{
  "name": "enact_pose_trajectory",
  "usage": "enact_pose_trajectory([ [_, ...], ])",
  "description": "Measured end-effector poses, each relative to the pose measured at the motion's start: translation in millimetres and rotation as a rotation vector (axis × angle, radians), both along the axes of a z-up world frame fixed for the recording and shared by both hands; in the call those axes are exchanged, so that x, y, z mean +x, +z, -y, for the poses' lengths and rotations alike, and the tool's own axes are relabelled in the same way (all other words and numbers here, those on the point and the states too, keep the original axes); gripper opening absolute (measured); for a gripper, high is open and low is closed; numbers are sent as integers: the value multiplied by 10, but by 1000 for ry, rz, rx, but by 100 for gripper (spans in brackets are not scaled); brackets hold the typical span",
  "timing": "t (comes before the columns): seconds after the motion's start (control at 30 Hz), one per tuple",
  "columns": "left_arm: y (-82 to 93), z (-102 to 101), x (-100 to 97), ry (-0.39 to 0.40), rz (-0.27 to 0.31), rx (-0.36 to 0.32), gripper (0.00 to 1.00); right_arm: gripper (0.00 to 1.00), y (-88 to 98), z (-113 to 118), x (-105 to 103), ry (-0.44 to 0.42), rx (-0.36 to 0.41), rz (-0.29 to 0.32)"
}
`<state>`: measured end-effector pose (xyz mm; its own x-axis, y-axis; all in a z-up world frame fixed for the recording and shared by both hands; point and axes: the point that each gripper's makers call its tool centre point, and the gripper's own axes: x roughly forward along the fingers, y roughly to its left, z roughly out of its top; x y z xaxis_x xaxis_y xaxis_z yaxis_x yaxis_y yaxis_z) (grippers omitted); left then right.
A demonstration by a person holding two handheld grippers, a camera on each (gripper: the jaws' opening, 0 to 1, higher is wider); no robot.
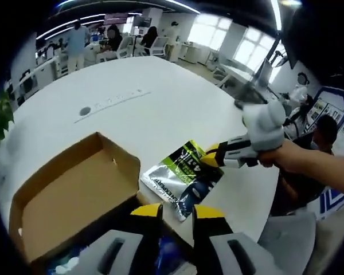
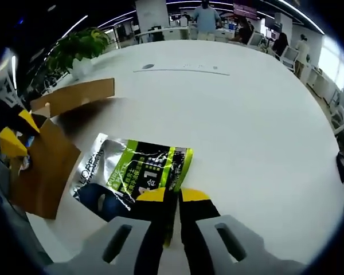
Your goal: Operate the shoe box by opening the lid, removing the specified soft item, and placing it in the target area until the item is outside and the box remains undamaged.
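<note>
Foil pouch point(image 2: 132, 175) pinched in right gripper point(image 2: 173, 195) | cardboard box point(image 1: 74, 189) open, left gripper point(image 1: 178, 211) narrow above its edge

The shoe box point(image 1: 69, 189), at the lower left of the left gripper view, looks like plain brown cardboard, matt and slightly fibrous, its raised lid point(image 2: 74, 96) the same dull paper board in the right gripper view; the soft pouch point(image 2: 132, 175), low in the middle of that view, is a glossy foil-like film, silvery at its edges, crinkled and catching white glints; the table point(image 2: 246, 126) is a smooth white surface with a soft sheen; the gripper tips point(image 1: 209, 212) look like matt yellow plastic over black; the hand point(image 1: 266, 129) at the right wears a white knitted cloth glove.
</note>
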<state>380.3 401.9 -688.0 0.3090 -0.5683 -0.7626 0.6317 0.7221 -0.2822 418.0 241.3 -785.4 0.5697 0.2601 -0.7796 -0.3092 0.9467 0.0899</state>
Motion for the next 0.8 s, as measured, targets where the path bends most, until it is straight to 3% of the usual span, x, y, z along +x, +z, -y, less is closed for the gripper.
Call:
enact_pose_trajectory([
  [0.43, 136, -460, -8, 83, 46, 2, 24, 12, 205, -34, -26, 39, -8, 41],
  [0.8, 200, -936, -28, 153, 80, 28, 28, 22, 541, -299, -164, 101, 53, 89],
])
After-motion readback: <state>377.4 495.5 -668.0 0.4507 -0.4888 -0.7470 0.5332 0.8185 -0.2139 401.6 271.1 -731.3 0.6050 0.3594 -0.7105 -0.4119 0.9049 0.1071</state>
